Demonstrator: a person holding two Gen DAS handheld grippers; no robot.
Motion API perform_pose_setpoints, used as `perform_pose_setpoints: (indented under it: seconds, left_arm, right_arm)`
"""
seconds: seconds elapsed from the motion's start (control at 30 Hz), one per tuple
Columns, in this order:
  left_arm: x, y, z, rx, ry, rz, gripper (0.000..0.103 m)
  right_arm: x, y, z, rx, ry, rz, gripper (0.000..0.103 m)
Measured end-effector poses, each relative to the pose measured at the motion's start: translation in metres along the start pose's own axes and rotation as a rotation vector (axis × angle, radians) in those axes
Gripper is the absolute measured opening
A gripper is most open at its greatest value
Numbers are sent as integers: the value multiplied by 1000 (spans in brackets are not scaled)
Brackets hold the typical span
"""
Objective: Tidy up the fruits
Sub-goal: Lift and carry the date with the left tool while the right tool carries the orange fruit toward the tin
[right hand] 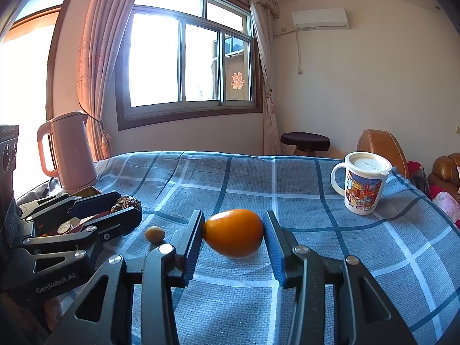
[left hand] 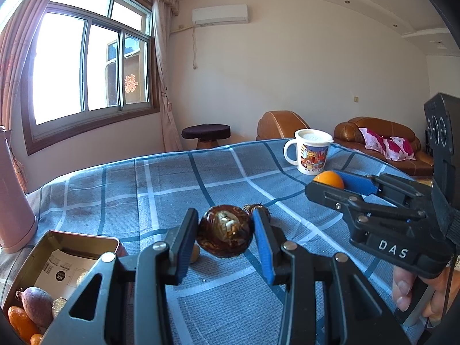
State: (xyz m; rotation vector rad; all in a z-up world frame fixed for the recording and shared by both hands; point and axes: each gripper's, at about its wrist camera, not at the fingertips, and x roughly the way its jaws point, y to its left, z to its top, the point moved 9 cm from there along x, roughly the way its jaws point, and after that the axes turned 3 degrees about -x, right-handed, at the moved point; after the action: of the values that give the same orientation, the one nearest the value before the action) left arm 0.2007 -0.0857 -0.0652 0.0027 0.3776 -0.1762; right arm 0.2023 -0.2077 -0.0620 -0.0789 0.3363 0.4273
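Between claw pads, smooth orange fruit (right hand: 234,233)

A white mug (right hand: 362,185) with a cartoon print and a lid stands on the blue plaid cloth (right hand: 258,178), far right. A pink kettle (right hand: 70,151) stands at the cloth's far left, near the window (right hand: 189,57) and its curtains (right hand: 97,57). Behind are a dark stool (right hand: 304,141), a brown leather sofa (left hand: 382,135) with a floral cushion (left hand: 388,143), and an air conditioner (left hand: 220,14) high on the wall.
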Motion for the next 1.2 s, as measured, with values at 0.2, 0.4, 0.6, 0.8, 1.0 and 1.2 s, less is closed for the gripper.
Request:
perform_pose_setpoints:
  seconds: [0.2,0.4,0.6,0.8,1.0,1.2]
  left_arm:
    - [-8,3,2,-11,-33,11,41]
    - [-13,9,1,-34,-41,9,41]
    - [-15,14,0,-52,-38,9,41]
    - [-19,22,-2,-69,-34,10,41]
    - [-26,30,-6,-88,-30,16,41]
    - [-35,43,-8,-106,-35,40,41]
  right_arm:
    - [-7,2,3,-13,-33,-4,44]
    - [-12,6,4,-24,-49,-5,44]
    - [-11,7,4,-35,-43,-7,44]
    - [-10,14,4,-44,-44,1,44]
    - [-7,33,5,-69,-40,25,44]
    - [-3,54,6,-98,-34,55,44]
